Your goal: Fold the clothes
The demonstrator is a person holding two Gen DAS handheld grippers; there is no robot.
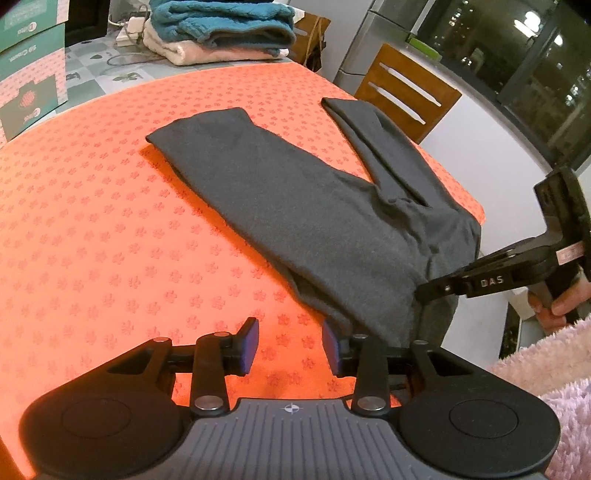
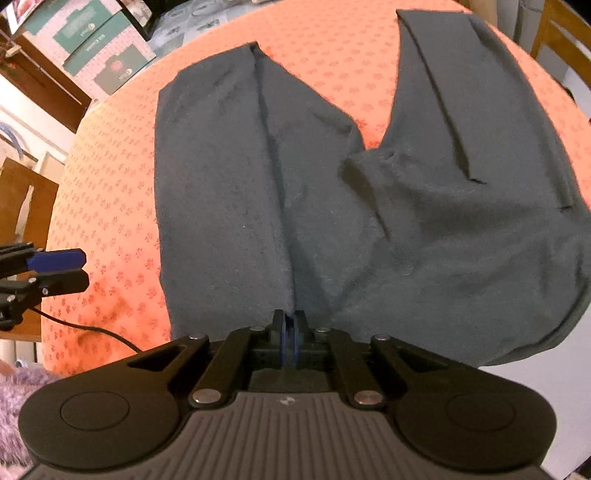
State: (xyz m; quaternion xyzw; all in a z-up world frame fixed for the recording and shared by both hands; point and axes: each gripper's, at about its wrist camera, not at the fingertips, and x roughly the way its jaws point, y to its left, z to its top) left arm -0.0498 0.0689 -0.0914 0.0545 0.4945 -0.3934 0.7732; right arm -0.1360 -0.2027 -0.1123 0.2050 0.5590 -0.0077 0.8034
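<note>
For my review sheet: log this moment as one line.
stage: fold not started | dark grey trousers: flat, legs apart | left gripper: open, empty | right gripper: shut on waist edge

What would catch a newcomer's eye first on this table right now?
The dark grey trousers spread with legs apart across the orange patterned tablecloth dominate. The right gripper pinches the fabric at the waist edge near the table's rim, while the left gripper sits open beside it, over bare cloth. A stack of folded towels lies at the far end.
</note>
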